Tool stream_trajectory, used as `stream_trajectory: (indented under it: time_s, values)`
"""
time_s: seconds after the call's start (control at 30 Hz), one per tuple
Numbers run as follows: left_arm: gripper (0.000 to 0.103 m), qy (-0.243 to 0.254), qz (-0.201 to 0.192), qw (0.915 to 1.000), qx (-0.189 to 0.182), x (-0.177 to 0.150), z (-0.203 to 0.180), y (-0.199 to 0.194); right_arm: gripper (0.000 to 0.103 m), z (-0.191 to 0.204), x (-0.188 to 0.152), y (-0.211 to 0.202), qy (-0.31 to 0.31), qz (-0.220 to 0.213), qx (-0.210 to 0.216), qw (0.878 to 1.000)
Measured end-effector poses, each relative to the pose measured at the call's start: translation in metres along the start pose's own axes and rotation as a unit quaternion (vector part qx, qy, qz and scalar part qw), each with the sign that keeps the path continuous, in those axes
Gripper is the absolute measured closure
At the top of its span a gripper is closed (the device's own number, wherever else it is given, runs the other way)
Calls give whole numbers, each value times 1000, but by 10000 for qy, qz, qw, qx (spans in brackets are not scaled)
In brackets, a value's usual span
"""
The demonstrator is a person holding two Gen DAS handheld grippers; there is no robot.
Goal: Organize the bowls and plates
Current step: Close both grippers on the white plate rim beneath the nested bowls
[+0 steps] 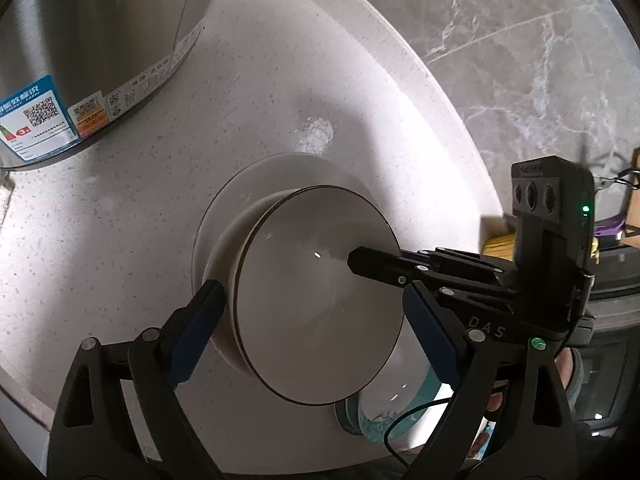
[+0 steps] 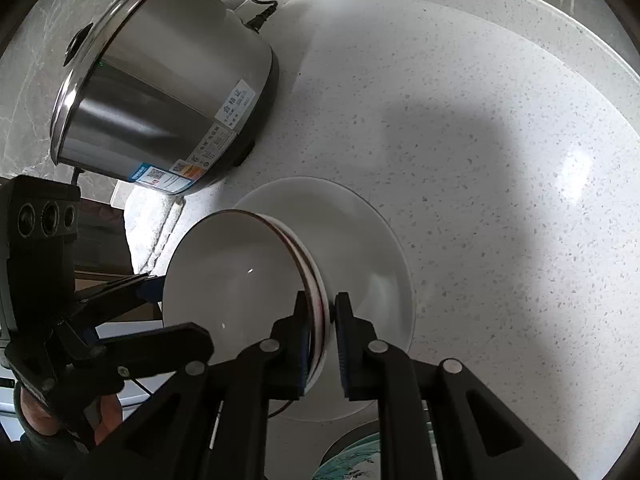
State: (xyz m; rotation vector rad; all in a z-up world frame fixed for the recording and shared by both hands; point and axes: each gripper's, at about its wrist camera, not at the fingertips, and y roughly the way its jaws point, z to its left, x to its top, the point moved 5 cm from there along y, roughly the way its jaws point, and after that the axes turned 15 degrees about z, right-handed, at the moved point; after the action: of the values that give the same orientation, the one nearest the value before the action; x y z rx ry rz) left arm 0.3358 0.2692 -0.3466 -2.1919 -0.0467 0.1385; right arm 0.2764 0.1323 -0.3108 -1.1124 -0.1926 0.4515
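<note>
A white bowl with a dark rim [image 1: 316, 300] is tilted over a white plate [image 1: 280, 172] on the speckled counter. It also shows in the right wrist view [image 2: 232, 272], over the plate [image 2: 360, 240]. My right gripper [image 2: 322, 320] is shut on the bowl's rim, one finger inside and one outside; it shows in the left wrist view [image 1: 360, 262]. My left gripper [image 1: 316, 320] is open, its fingers on either side of the bowl, not clearly touching.
A steel rice cooker [image 2: 160, 92] stands close behind the plate, its cord at the back. A teal-patterned plate [image 1: 384, 416] lies at the counter's front edge, also in the right wrist view [image 2: 352, 460]. A marble wall [image 1: 520, 40] rises behind the counter.
</note>
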Motion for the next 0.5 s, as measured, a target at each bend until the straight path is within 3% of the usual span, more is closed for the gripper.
stream_trajectory:
  time_s: [0.37,0.5]
  values:
    - [7,-123,-11,9998,-178,12,-9,3,89,-20,-3,-7,303,-83,410,9987]
    - [5,-372,-199,9970,-643,11,-4,-6,89,-28,-5,-5,388,-83,455,9982]
